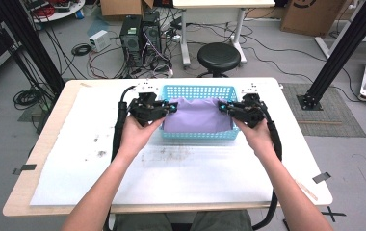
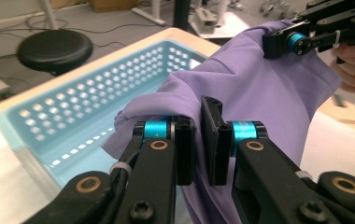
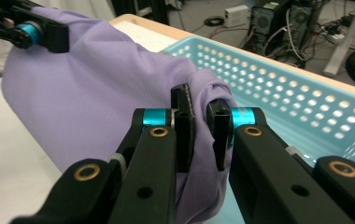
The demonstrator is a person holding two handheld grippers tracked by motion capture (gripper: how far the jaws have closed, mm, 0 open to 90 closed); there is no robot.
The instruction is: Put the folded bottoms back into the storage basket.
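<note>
Grey flooring strewn with cables fills the upper part of the high view, with two computer towers (image 1: 140, 38) at upper centre-left and a round black stool (image 1: 218, 57) just right of them. Below these, the pale desk (image 1: 56, 139) spans the middle of the frame, most of its top covered by a white sheet. At upper centre of the desk sits a light-blue perforated basket (image 1: 198, 91), and a purple cloth (image 1: 198, 115) is stretched across its opening, sagging a little between two held ends. The left gripper (image 1: 169, 109) meets the cloth at the basket's left side, the hand (image 1: 135, 134) behind it; in the left gripper view its fingers (image 2: 185, 149) are nearly closed, pinching a fold of cloth between them at frame centre. The right gripper (image 1: 225, 109) meets the cloth at the basket's right side; in the right gripper view its fingers (image 3: 183, 126) are likewise close together, clamped on a bunched edge of the cloth, with the basket wall at the right of that frame.
</note>
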